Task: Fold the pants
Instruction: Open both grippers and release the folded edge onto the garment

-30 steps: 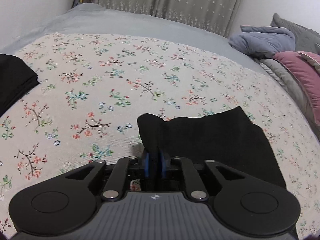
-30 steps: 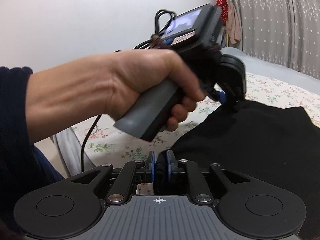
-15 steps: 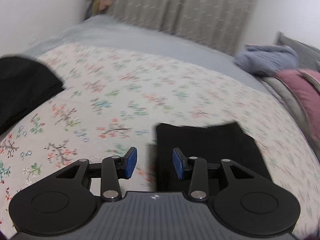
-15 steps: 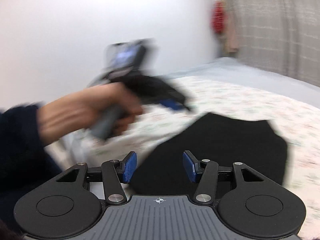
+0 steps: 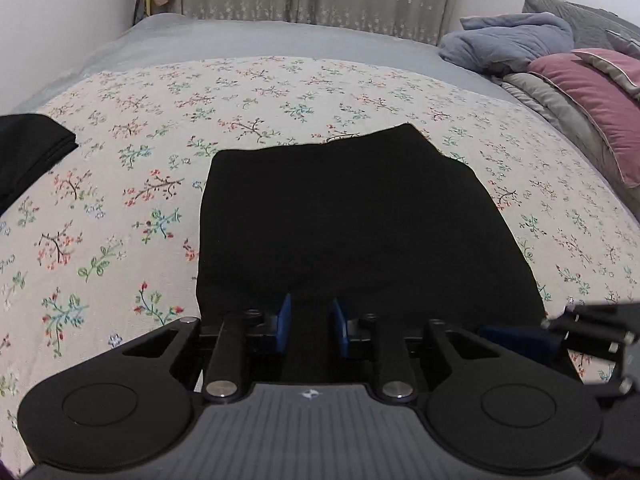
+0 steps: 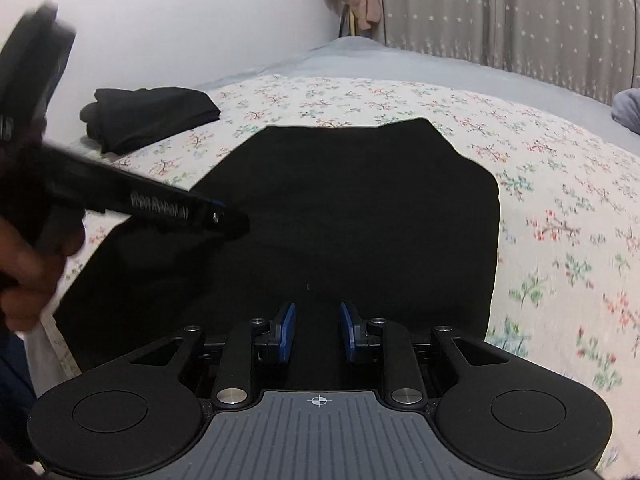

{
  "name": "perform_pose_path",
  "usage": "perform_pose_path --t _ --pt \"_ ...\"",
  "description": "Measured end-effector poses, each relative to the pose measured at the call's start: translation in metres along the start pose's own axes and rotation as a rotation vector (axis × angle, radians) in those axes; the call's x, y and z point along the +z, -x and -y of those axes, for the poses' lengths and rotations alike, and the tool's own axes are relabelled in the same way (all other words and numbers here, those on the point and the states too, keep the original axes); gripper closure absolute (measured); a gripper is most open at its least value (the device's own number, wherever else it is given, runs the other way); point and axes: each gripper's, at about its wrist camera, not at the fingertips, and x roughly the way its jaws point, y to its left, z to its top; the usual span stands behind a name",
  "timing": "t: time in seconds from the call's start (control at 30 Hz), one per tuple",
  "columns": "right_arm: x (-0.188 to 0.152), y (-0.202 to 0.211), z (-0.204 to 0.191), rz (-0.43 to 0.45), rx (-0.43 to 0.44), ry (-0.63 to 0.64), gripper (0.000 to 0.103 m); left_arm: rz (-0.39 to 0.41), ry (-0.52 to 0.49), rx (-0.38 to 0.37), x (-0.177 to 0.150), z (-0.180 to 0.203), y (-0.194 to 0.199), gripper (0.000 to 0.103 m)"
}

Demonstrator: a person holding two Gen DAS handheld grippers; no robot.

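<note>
Black pants (image 5: 360, 216) lie flat on the bed (image 5: 280, 92), folded into a compact block near the bed's near edge, roughly mid-width on the floral sheet. A 2nd dark folded garment (image 6: 148, 116) sits well apart, toward the far-left side of the bed by the wall. Pillows (image 5: 588, 92) and a grey blanket (image 5: 516, 40) are piled at the right edge.

L claw (image 5: 310, 322): part-open, narrow gap, jaws have just been closing. Pads hover over the pants' near hem w/ black cloth showing between them, but they don't press on it, so not a grip. R claw (image 6: 318, 332): same story, narrow gap, just been closing, over the near edge of the pants, cloth in the gap but no pinch visible. In the R wrist view the L claw's body and the person's hand (image 6: 32, 280) come in from the left, blurred, over the pants' left part.

Step, my read: a fold is laid down and released; both claws are re-positioning at the near hem, prob. for one more fold or a final smoothing. Task looks mostly done, since the block is already small and fairly square, tho the far edge is a bit uneven.

Next move calls for: both claws down on the near corners, pinch all layers together, lift evenly, carry toward the far edge w/o dragging the lower layers. Risk: catching the top layer only.
</note>
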Motion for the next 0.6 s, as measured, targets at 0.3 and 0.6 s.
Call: perform_pose_path --t 0.3,0.6 --pt "0.028 -0.037 0.058 -0.020 -0.031 -0.045 0.083 -0.009 -0.005 -0.003 -0.003 -0.002 0.003 0.061" --pt "0.042 -0.069 0.098 0.098 -0.130 -0.172 0.096 -0.007 -0.031 -0.004 -0.005 -0.001 0.003 0.061"
